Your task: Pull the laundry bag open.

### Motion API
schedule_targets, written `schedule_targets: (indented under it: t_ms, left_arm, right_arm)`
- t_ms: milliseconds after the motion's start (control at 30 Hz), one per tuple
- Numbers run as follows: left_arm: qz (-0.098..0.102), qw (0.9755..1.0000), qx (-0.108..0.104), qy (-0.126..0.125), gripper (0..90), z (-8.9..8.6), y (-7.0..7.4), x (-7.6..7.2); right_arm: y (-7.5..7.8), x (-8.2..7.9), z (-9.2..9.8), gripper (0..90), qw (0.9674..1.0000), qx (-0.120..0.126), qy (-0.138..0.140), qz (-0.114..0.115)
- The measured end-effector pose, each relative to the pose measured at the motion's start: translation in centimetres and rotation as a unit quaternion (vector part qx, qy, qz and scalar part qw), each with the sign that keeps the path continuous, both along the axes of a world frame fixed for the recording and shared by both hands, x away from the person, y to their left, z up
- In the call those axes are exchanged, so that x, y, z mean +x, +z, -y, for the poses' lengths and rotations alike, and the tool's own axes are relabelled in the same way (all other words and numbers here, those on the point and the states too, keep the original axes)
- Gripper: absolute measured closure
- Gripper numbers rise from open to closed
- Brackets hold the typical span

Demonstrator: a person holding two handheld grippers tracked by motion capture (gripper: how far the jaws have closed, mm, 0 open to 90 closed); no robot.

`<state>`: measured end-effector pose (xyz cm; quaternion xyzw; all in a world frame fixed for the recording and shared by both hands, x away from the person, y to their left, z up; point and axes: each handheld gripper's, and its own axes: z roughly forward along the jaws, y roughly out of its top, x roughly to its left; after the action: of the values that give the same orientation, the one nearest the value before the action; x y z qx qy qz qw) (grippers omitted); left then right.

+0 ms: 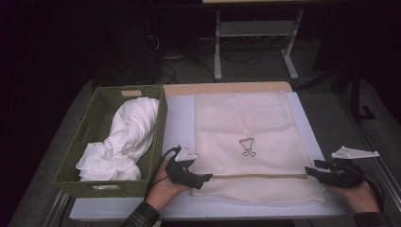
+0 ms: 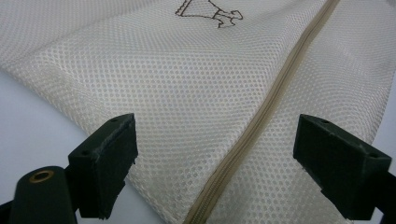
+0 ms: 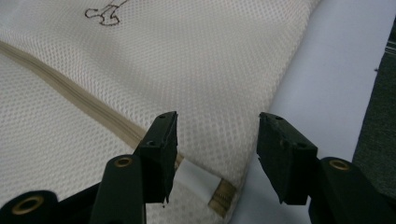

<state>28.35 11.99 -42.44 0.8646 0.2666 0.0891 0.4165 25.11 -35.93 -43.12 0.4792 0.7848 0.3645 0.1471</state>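
Mesh laundry bag lay flat between both grippers, zipper across, so the left gripper stood spread over its zipper end and the right gripper, half-spread, framed the opposite corner, pinching nothing.

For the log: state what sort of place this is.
Likely a lab or workshop bench: a white table with a mesh bag, a basket of cloth, and cables on the floor behind.

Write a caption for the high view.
Both grippers flank a zipped mesh laundry bag beside a basket.
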Motion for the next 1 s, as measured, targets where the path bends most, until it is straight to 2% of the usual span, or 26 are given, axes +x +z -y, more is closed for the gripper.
schedule_targets:
  t_ms: [333,667,833,1000]
  left_arm:
    - [0.001,1.0,0.001,0.0,13.0,0.0,0.0,0.0]
    - [0.002,1.0,0.004,-0.003,13.0,0.1,0.0,0.2]
    - [0.001,1.0,0.005,-0.003,13.0,0.2,0.0,0.1]
    - [0.001,1.0,0.006,-0.004,13.0,0.3,0.0,0.1]
  right_arm:
    - [-0.9,-1.4,0.7,43.8,0.9997,-0.008,0.01,-0.022]
    - [-1.7,-1.6,0.8,45.8,0.9989,-0.018,0.034,-0.028]
    - [-1.6,-1.6,0.2,51.5,0.9981,-0.042,0.04,-0.022]
    - [-1.6,-1.6,0.2,62.0,0.998,-0.044,0.04,-0.02]
